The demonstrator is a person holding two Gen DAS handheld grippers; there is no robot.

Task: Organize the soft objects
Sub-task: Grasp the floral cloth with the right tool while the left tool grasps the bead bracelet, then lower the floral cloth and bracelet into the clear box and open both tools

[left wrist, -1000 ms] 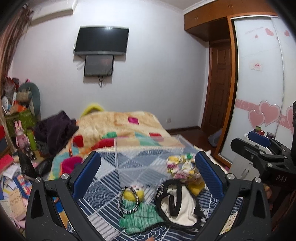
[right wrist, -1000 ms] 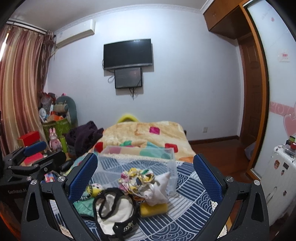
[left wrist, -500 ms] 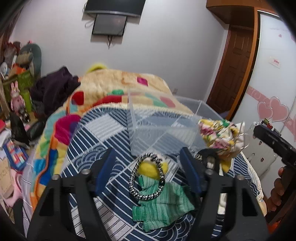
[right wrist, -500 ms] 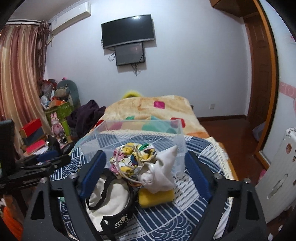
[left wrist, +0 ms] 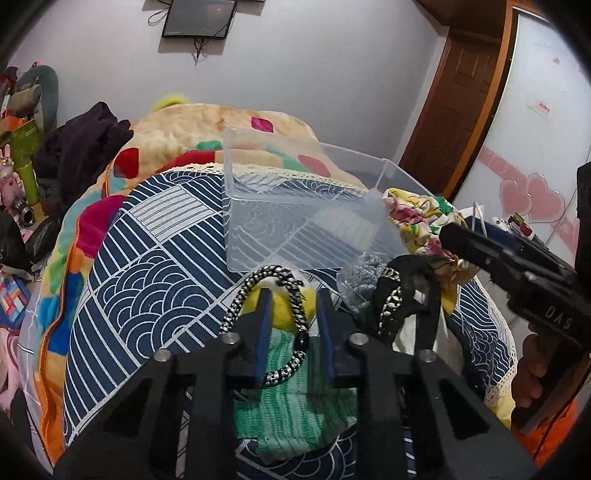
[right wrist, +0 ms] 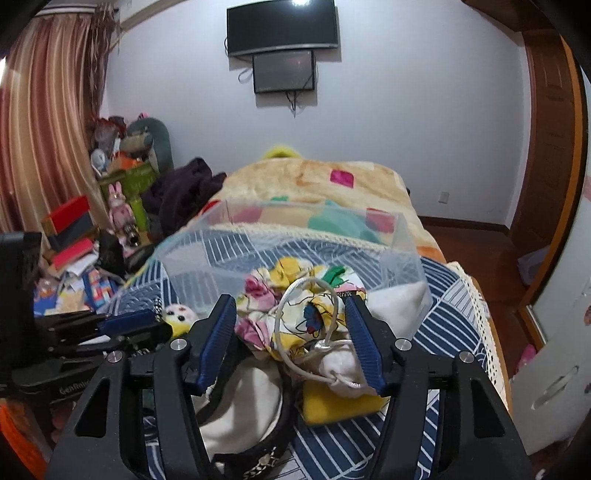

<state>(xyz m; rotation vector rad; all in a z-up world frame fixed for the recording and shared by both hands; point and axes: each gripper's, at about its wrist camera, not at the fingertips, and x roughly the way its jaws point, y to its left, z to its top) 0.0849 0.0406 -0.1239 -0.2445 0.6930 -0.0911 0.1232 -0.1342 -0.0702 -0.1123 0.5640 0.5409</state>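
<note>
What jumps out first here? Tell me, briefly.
The clear plastic bin sits empty mid-bed on the blue patterned cloth. Before it, the left gripper closes around a yellow plush toy ringed by a braided cord, while the right gripper straddles a floral drawstring pouch.

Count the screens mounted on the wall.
2. A large black TV is mounted high on the far wall; a smaller screen hangs directly beneath it. More could sit on walls outside the frame.

Left gripper (left wrist: 290, 301): lowered, jaws narrowed to a slim gap. Right gripper (right wrist: 290, 314): lowered, jaws partly apart. Right hand (left wrist: 533, 373): wrapped around its handle.
</note>
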